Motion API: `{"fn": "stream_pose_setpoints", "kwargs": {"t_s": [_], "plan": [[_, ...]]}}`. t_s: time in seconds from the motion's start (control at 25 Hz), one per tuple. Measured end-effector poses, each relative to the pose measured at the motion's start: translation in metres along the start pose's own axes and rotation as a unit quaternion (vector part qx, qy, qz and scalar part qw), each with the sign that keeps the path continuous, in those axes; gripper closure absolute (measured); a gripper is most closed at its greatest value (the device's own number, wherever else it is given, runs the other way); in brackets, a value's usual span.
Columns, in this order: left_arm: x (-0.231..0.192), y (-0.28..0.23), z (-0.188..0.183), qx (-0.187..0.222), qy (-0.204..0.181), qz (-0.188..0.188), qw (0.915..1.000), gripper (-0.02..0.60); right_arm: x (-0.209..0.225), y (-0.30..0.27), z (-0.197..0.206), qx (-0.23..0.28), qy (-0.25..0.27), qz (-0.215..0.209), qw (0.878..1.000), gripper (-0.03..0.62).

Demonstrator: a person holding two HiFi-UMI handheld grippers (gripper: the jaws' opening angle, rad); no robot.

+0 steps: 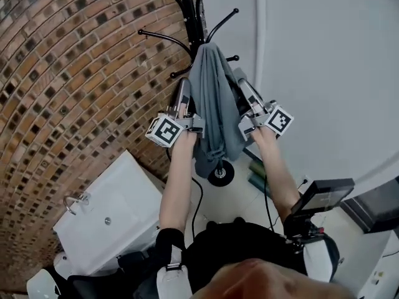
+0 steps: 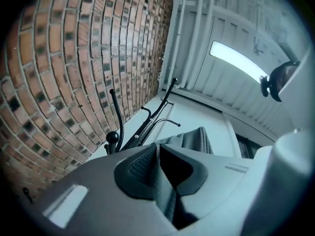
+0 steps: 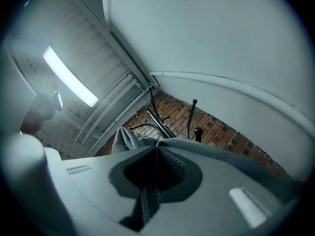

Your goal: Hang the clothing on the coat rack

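Brick wall [image 1: 62, 73], white sink [image 1: 121, 207]

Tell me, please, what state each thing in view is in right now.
grey garment: hanging in folds against the rack, gripped on both sides; whether a hook bears it cannot be told.
coat rack: upright, upper hooks bare.
left gripper: shut on the grey garment.
right gripper: shut on the grey garment.

Cloth, metal and brick
The grey clothing [image 1: 215, 104] is matt waffle-weave cloth; the coat rack [image 1: 189, 5] is glossy black metal; the brick wall [image 1: 62, 73] looks rough, matt.
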State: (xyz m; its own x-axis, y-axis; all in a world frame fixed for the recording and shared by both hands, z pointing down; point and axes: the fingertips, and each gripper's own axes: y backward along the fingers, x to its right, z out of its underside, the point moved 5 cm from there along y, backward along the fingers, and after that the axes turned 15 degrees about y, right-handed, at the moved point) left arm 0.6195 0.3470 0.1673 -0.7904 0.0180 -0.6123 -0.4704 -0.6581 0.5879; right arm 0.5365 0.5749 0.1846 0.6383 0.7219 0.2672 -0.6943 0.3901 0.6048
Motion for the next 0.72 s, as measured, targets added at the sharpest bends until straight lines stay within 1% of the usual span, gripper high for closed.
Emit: {"fn": "stream_pose_setpoints", "kwargs": {"t_s": [0.08,0.12,0.16,0.2,0.28,0.32,0.4,0.48,0.56,0.64,0.72], "plan": [[0.009,0.030,0.006,0.012,-0.032,-0.003,0.9994,0.557,-0.018,0.008,0.003,0.000,0.014,-0.021,1.000,0.571],[0.014,0.047,0.009,0.015,-0.052,-0.005,0.9985,0.554,-0.022,0.015,0.002,-0.003,0.036,-0.017,0.999,0.565],[0.019,0.064,0.012,0.016,-0.075,-0.008,0.9970,0.554,-0.022,0.023,0.000,-0.007,0.061,-0.003,0.998,0.549],[0.025,0.082,0.016,0.014,-0.102,-0.012,0.9946,0.554,-0.018,0.036,0.000,-0.013,0.084,0.019,0.996,0.505],[0.037,0.118,0.029,0.001,-0.155,-0.026,0.9876,0.554,-0.009,0.066,0.006,-0.027,0.111,0.059,0.992,0.443],[0.042,0.136,0.038,-0.008,-0.176,-0.035,0.9837,0.554,-0.008,0.080,0.013,-0.035,0.115,0.068,0.990,0.436],[0.052,0.169,0.055,-0.032,-0.209,-0.053,0.9759,0.554,-0.015,0.105,0.031,-0.050,0.105,0.067,0.991,0.437],[0.065,0.200,0.072,-0.067,-0.230,-0.068,0.9686,0.555,-0.037,0.130,0.052,-0.072,0.093,0.066,0.991,0.437],[0.080,0.226,0.087,-0.101,-0.242,-0.070,0.9625,0.554,-0.068,0.153,0.069,-0.100,0.090,0.064,0.989,0.437],[0.095,0.247,0.094,-0.121,-0.249,-0.060,0.9591,0.555,-0.100,0.169,0.081,-0.121,0.091,0.057,0.987,0.439],[0.108,0.263,0.095,-0.127,-0.251,-0.042,0.9586,0.558,-0.129,0.177,0.089,-0.133,0.096,0.056,0.985,0.439]]}}
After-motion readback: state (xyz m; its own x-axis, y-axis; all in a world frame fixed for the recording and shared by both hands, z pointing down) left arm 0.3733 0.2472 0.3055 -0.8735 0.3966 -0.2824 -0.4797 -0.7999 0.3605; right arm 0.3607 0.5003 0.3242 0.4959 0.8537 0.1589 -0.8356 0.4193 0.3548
